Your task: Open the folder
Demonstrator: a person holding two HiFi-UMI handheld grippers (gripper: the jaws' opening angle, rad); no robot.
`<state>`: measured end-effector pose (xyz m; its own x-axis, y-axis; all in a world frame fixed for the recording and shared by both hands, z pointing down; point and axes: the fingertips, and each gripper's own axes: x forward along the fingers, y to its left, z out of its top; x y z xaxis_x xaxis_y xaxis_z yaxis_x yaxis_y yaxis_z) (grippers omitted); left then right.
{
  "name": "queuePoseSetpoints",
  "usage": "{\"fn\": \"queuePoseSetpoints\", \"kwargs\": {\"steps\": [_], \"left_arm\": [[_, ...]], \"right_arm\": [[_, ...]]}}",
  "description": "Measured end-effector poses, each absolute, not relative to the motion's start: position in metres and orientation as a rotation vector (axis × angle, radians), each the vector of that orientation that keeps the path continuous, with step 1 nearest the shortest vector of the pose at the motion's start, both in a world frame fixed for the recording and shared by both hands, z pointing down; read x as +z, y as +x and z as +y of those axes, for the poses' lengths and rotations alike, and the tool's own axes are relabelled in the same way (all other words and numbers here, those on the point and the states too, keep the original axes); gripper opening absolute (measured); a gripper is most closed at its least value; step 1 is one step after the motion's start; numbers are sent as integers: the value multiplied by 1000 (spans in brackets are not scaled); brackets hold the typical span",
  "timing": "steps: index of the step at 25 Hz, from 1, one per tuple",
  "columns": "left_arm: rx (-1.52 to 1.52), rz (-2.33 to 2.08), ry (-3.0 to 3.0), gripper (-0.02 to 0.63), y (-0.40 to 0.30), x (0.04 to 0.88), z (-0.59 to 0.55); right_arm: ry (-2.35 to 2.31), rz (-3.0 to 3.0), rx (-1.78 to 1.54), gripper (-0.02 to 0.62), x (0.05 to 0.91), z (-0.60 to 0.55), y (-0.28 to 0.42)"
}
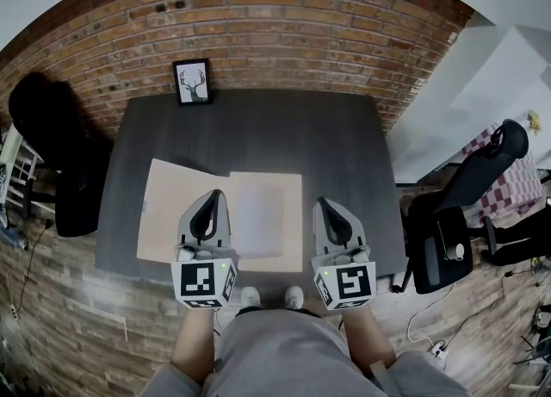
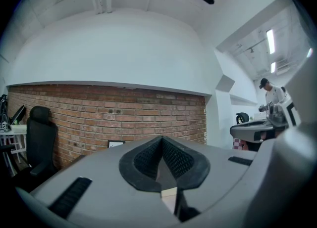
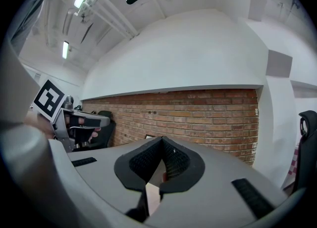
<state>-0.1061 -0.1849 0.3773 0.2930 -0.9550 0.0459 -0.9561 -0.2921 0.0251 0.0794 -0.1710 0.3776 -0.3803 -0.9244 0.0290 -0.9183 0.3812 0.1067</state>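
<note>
A beige folder (image 1: 172, 206) lies flat on the dark grey table (image 1: 284, 133), near its front edge, and a white sheet (image 1: 258, 214) covers its right half. My left gripper (image 1: 213, 197) is held level above the folder's middle, jaws shut and empty. My right gripper (image 1: 325, 206) is level too, just past the folder's right edge over bare table, jaws shut with nothing in them. In the left gripper view the black pads (image 2: 148, 158) meet at the tip of the left gripper (image 2: 161, 138). The right gripper view shows the right gripper (image 3: 162, 139) closed the same way.
A framed deer picture (image 1: 193, 82) leans on the brick wall (image 1: 258, 16) at the table's back edge. Black office chairs stand to the left (image 1: 60, 163) and to the right (image 1: 448, 232). Another person (image 2: 272, 96) stands far off at the right.
</note>
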Motion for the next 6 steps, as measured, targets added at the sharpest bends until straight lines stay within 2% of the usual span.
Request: {"fn": "queuePoseSetpoints", "kwargs": {"steps": [6], "left_arm": [[31, -1842, 2485, 3, -104, 375, -183]], "right_arm": [[1696, -2534, -107, -2, 378, -170, 81]]}}
